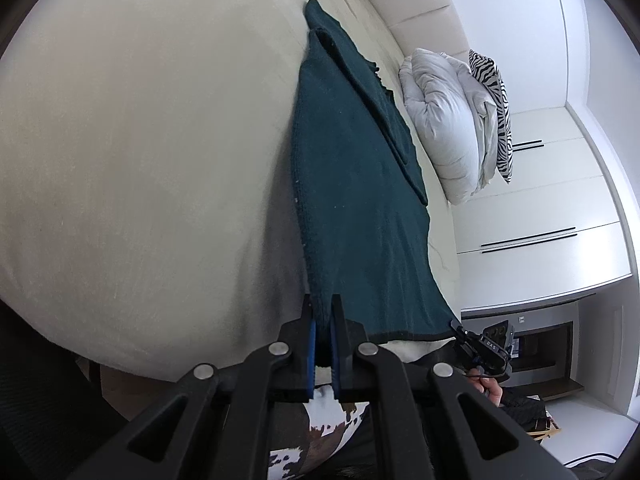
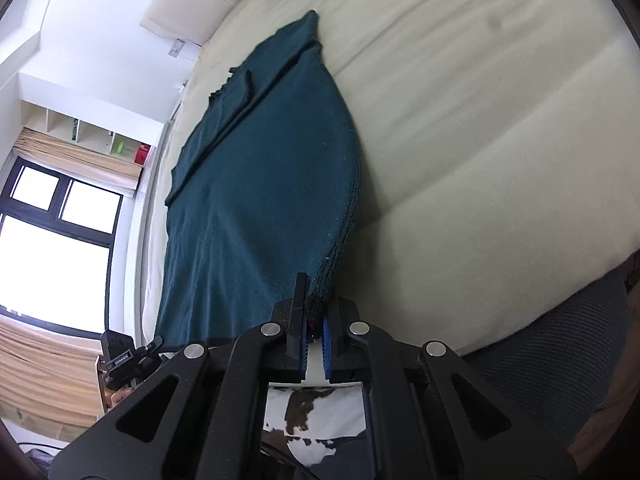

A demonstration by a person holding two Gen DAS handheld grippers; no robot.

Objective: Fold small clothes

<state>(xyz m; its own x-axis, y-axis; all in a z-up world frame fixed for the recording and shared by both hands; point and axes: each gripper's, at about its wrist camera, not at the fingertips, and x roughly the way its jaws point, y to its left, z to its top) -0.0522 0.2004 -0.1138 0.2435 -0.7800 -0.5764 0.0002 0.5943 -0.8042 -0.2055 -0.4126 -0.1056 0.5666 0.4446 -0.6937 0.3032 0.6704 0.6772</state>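
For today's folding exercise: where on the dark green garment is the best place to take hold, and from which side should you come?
Grip the dark green garment at the two corners of its near hem, coming from the near edge of the bed. It lies flat and long, running away from you. The left gripper and right gripper are shut there.

Loads of open mattress around us, only clutter is way up by the headboard

We've got bare cream mattress wide open beside both tongs, nothing on it. Straight ahead of the fingers the teal garment stretches away flat, easy to pass over. Far ahead, well past it, a rolled white duvet and zebra cushion pile against the padded headboard, blocking that end.
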